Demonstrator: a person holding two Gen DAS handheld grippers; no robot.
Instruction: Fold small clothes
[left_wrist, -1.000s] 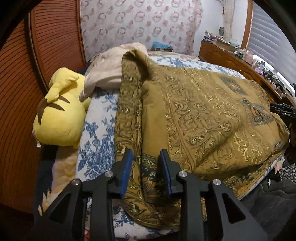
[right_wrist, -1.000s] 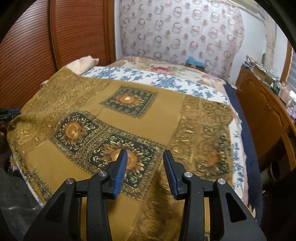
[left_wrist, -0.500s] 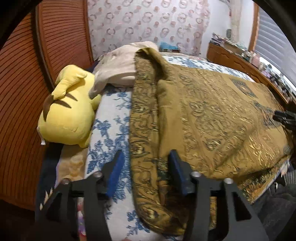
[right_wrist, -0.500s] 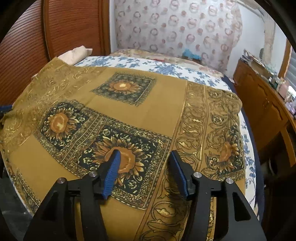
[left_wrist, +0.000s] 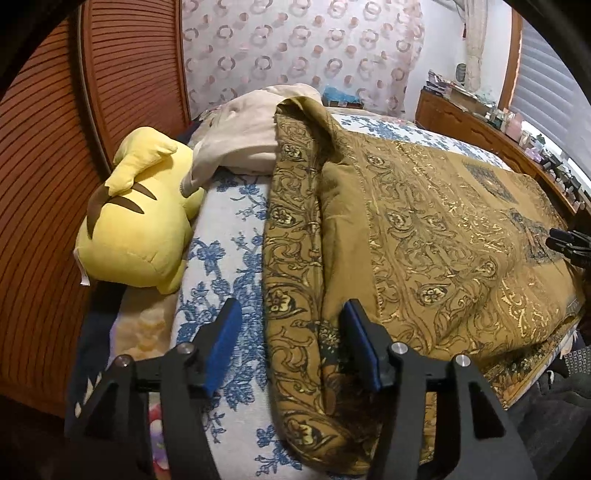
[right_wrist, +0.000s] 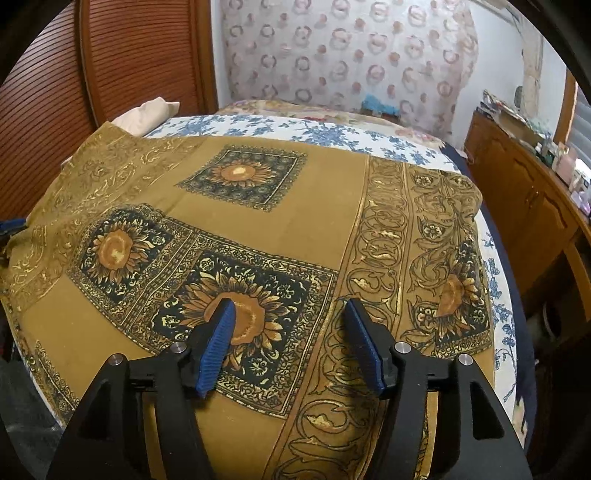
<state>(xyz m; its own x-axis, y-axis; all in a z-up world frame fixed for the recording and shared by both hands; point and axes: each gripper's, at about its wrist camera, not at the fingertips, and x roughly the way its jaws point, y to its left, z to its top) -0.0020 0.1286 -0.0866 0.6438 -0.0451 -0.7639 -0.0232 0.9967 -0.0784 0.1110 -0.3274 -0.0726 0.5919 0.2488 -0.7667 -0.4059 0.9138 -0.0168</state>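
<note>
You had 1 fold laid in, by my reading: the cloth lay doubled on the bed, its left edge rolled into a thick ridge with a second layer tucked under it. It was not yet a compact bundle, so I judged at least 1 more fold and some smoothing were left.

Left of the cloth, the plush sat against the wooden panel, and a pillow lay just beyond the cloth's far left corner, touching it. Your left gripper hovered over the cloth's rolled left edge, jaws apart and gripping nothing. Further right on the cloth, your right gripper hung above a sunflower panel, its jaws opening, with only flat fabric beneath them and nothing pinched.

The cloth was mustard brown with gold scrollwork borders and 3 dark sunflower squares showing. It lay mostly flat, with soft wrinkles near its left edge, and its near hem hung over the bed's edge.
</note>
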